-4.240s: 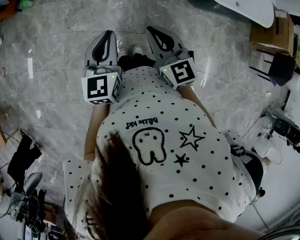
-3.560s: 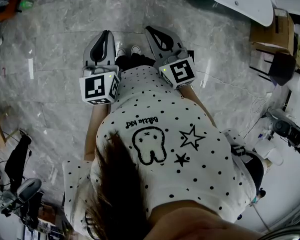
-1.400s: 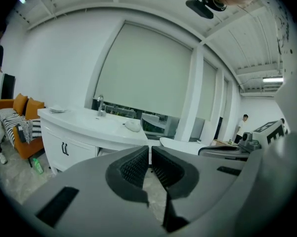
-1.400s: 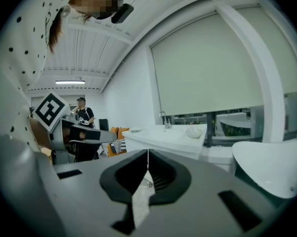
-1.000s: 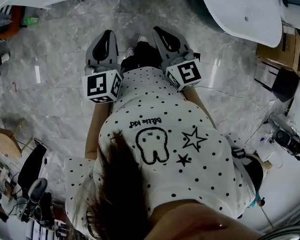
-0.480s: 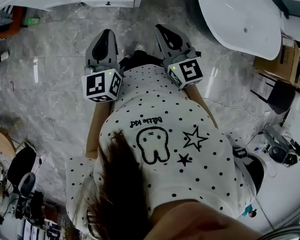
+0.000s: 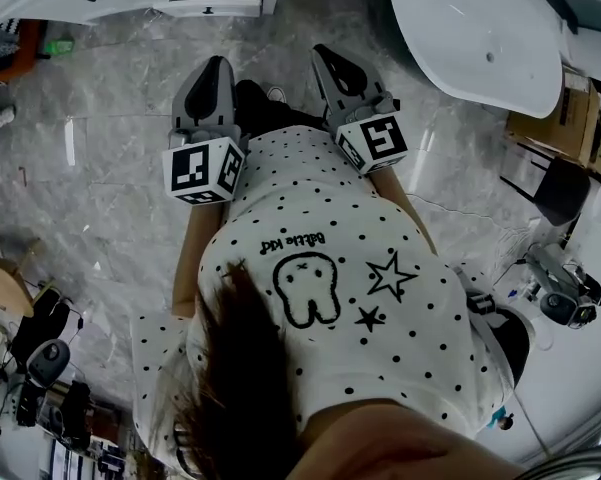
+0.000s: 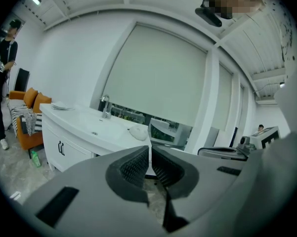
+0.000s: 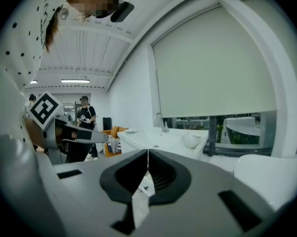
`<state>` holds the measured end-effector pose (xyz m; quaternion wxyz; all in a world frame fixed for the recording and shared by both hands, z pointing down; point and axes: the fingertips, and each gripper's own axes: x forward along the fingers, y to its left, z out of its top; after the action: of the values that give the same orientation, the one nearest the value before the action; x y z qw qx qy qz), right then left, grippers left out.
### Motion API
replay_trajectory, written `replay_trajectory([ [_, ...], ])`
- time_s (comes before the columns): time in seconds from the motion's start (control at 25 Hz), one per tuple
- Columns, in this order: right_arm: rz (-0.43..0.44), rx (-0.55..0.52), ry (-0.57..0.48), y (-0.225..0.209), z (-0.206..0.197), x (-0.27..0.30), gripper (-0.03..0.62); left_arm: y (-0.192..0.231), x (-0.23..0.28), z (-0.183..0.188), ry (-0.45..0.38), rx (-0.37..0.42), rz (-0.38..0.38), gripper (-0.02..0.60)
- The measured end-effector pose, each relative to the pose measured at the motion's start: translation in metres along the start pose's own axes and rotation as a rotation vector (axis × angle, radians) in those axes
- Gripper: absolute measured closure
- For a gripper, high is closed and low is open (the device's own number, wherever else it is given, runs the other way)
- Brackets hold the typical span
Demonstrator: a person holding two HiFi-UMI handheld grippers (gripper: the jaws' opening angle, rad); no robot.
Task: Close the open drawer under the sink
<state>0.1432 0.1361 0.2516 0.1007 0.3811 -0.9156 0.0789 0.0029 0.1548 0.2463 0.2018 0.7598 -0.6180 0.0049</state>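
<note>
Drawer (image 7: 218, 6) open, out of reach; your left gripper (image 7: 217, 68) and right gripper (image 7: 327, 58) closed, empty: step nearer, push front

Left tool (image 7: 213, 68) and right tool (image 7: 326, 58) point forward, jaws together.

The right gripper (image 9: 148, 153) fills the lower centre of the frame, its dark-padded jaws closed tip to tip. Behind the tips, mid-frame, a white sink counter (image 9: 153, 141) carries a faucet (image 9: 161, 121) and a small white rounded object (image 9: 190, 141). At the left edge the left gripper (image 9: 106, 138) points rightwards under its marker cube. Beyond it stands a person in black (image 9: 85, 116) near an orange sofa (image 9: 112, 132). A pale window blind (image 9: 212, 68) covers the upper right.
</note>
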Motion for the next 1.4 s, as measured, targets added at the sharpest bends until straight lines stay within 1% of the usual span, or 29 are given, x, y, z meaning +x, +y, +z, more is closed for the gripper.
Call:
replay_trajectory([
  [0.28, -0.01, 0.005, 0.024, -0.002, -0.003, 0.023, 0.58, 0.019, 0.019, 0.004, 0.013, -0.013, -0.011, 0.558],
  [0.4, -0.054, -0.008, 0.024, -0.007, 0.004, 0.038, 0.58, 0.03, 0.034, 0.013, 0.019, -0.012, -0.035, 0.558],
  [0.52, -0.103, -0.007, 0.013, -0.014, 0.016, 0.052, 0.58, 0.039, 0.049, 0.029, 0.022, 0.005, -0.063, 0.558],
  [0.72, -0.134, 0.014, 0.012, -0.014, 0.029, 0.08, 0.58, 0.058, 0.07, 0.05, 0.032, 0.016, -0.104, 0.558],
  [0.88, -0.171, 0.03, 0.002, -0.016, 0.032, 0.101, 0.58, 0.075, 0.086, 0.057, 0.044, 0.048, -0.134, 0.558],
  [1.04, -0.202, 0.06, 0.005, -0.019, 0.028, 0.117, 0.58, 0.093, 0.093, 0.06, 0.049, 0.053, -0.133, 0.558],
  [1.24, -0.222, 0.076, 0.016, -0.015, 0.022, 0.126, 0.58, 0.112, 0.095, 0.058, 0.069, 0.026, -0.119, 0.558],
  [1.4, -0.23, 0.082, 0.019, -0.021, 0.024, 0.128, 0.58, 0.118, 0.097, 0.06, 0.07, 0.003, -0.102, 0.558],
])
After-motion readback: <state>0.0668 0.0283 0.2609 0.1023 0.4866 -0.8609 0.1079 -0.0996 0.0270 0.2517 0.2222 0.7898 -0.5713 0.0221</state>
